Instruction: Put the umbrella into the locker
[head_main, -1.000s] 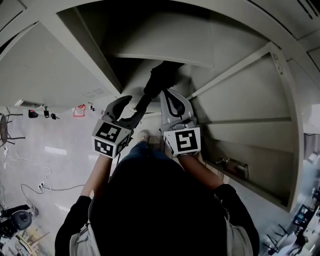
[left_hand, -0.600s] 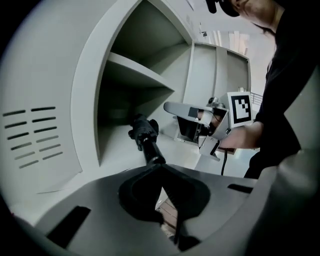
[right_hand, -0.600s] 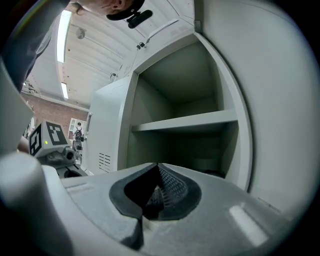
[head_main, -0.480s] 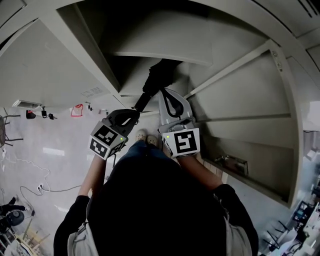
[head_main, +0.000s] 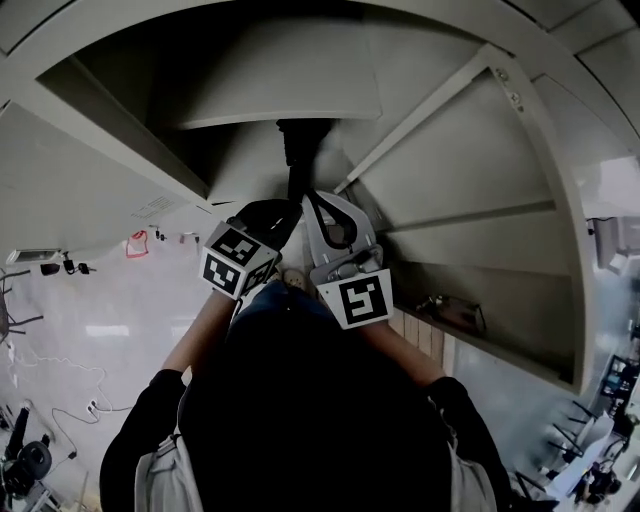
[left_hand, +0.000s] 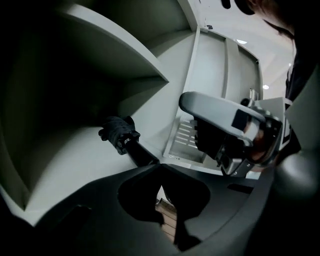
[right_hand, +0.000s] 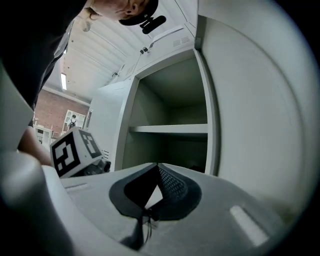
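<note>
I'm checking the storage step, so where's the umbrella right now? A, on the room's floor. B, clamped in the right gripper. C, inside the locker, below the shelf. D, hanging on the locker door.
C: the umbrella lies on the bottom of the locker compartment, beneath the shelf.

Pale grey locker that darkened to shadow inside, black umbrella within it, black left gripper and light grey right gripper before the locker, each bearing black-and-white square markings, person's black sleeve, glossy whitish floor beside the locker.
</note>
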